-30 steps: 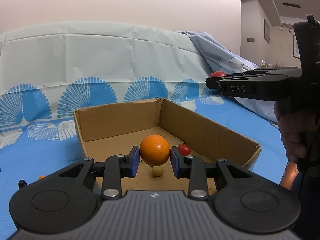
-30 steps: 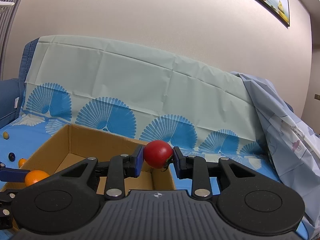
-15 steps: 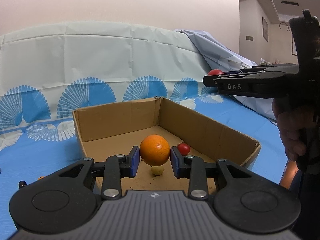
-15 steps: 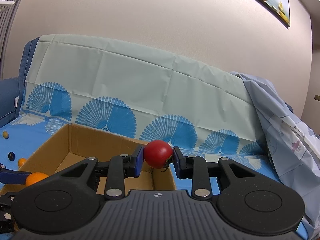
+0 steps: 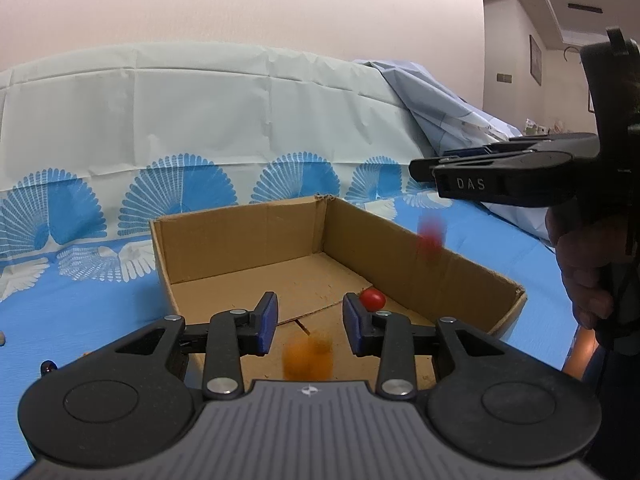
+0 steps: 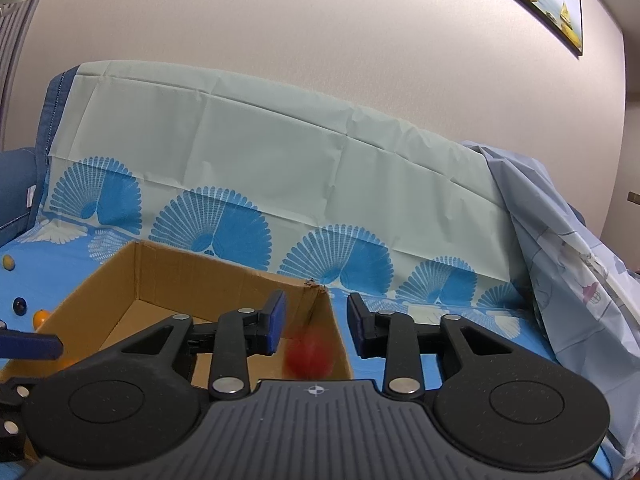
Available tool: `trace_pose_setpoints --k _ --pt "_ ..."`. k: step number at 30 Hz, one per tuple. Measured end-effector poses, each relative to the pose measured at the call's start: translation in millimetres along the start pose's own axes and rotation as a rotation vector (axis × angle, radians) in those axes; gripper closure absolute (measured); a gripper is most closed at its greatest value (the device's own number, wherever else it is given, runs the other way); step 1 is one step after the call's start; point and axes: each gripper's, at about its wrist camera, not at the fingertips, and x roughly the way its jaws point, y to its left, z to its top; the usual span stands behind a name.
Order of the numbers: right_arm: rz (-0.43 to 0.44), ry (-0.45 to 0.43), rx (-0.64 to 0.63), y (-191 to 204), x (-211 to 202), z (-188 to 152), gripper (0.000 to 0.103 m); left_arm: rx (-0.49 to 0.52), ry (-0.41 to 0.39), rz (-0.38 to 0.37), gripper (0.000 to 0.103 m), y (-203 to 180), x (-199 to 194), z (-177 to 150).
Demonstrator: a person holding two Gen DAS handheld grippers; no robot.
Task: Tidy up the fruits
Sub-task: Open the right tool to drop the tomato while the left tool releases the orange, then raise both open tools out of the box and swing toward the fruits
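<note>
Blue fan-print sheet (image 5: 224,128) covers the seat and backrest against a plain pale wall; open cardboard box (image 5: 400,240) sits on it.

Left gripper (image 5: 307,318) hangs over the near end of the box, jaws opening, nothing between the pads — the orange (image 5: 307,359) is a motion-blurred smear just below them, clear of both fingers, over the box floor. Small red tomato (image 5: 373,299) lies on the box floor beside the right-hand pad.

Right gripper (image 6: 316,322) is above the box's far right corner, jaws opening as well, pads bare. Red tomato (image 6: 309,354) shows blurred below the gap, at the inside of the right wall; the left wrist view has the same blur (image 5: 430,236) at that wall's rim, under the right gripper's fingers (image 5: 436,168). A hand (image 5: 588,264) grips its handle.

Outside the box, on the sheet to the left — a yellow fruit (image 6: 8,262), a dark one (image 6: 19,304) and a small orange one (image 6: 40,316).
</note>
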Motion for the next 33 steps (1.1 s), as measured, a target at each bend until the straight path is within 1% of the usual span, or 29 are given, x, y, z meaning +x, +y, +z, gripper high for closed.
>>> trace_pose_setpoints --k 2,9,13,17,19,20,22,23,26,29,31,33 --pt "-0.004 0.002 0.0 1 1 0 0.063 -0.004 0.001 0.004 0.063 1 0 0" --pt "-0.013 -0.001 -0.009 5 1 -1 0.063 0.0 -0.011 0.021 0.063 -1 -1 1" --pt "-0.035 -0.008 0.002 5 1 0 0.063 0.004 -0.043 0.048 0.063 1 -6 2" --pt "-0.06 -0.01 0.018 8 1 1 0.063 0.016 -0.085 0.094 0.063 6 -16 3" --pt "-0.064 -0.017 0.023 11 0 3 0.063 0.022 -0.1 0.115 0.066 11 -23 3" --pt "-0.063 -0.024 0.027 13 -2 4 0.063 0.022 -0.098 0.119 0.067 15 -27 3" --pt "-0.058 -0.038 0.037 18 -4 6 0.064 0.021 -0.094 0.129 0.075 22 -36 4" --pt "-0.055 -0.045 0.044 20 -6 7 0.064 0.019 -0.096 0.136 0.076 25 -42 5" --pt "-0.04 -0.061 0.061 28 -11 12 0.063 0.0 -0.109 0.146 0.077 39 -61 13" --pt "-0.018 -0.075 0.079 37 -17 16 0.063 -0.07 -0.097 0.153 0.077 65 -75 27" --pt "-0.001 -0.087 0.087 43 -22 20 0.063 -0.07 -0.1 0.187 0.077 83 -85 36" --pt "0.018 -0.098 0.09 50 -26 22 0.063 -0.042 -0.108 0.233 0.077 101 -95 45"
